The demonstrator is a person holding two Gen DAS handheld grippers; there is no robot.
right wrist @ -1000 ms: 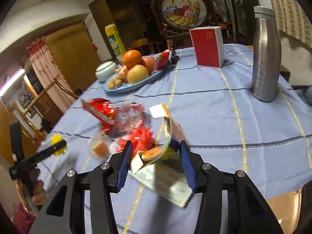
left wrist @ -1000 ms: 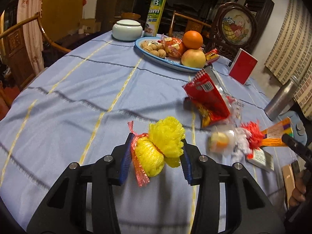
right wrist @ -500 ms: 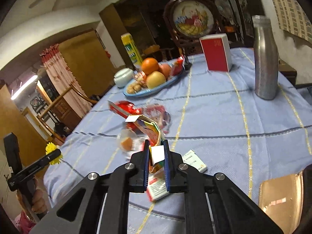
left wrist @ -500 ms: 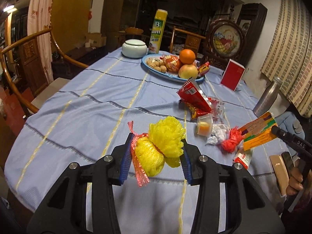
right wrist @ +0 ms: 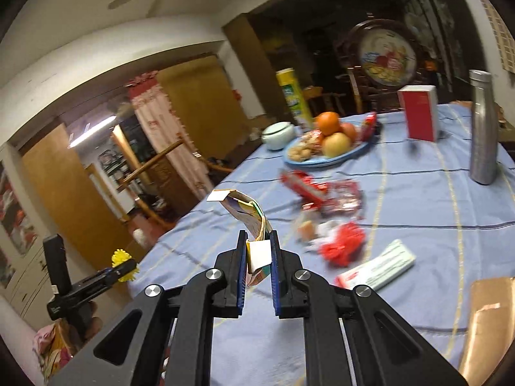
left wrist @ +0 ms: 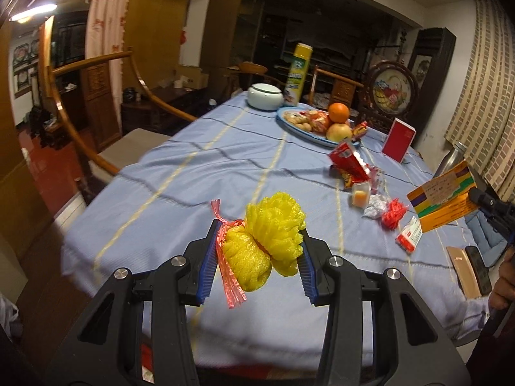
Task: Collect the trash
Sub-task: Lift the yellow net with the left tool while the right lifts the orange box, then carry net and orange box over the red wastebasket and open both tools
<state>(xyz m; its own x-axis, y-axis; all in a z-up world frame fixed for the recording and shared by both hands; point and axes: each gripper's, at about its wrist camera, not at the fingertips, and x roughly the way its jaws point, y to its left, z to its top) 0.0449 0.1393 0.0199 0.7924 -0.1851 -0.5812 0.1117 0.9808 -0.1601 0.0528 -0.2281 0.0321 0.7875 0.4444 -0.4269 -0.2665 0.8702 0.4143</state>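
My left gripper (left wrist: 257,251) is shut on a wad of yellow foam fruit netting (left wrist: 267,238) with a pink net strip, held above the near edge of the blue tablecloth (left wrist: 206,173). My right gripper (right wrist: 258,251) is shut on a flattened colourful carton (right wrist: 248,215), lifted off the table; the same carton (left wrist: 442,199) shows at the right of the left wrist view. Left on the cloth are a red snack wrapper (left wrist: 349,162), a small jelly cup (left wrist: 360,194), crumpled foil and red netting (left wrist: 392,214), and a small red-and-white box (left wrist: 409,234).
A blue fruit plate (left wrist: 318,138) with an orange and apple, a white lidded jar (left wrist: 265,96), a yellow can (left wrist: 297,75), a red box (left wrist: 399,140) and a steel bottle (right wrist: 482,128) stand farther back. A wooden armchair (left wrist: 106,119) is at the table's left. A person's hand (left wrist: 505,276) shows at right.
Both grippers rose and drew back from the table. The right gripper's jaws closed flat on the carton and lifted it off the cloth. The left kept its hold on the yellow netting.
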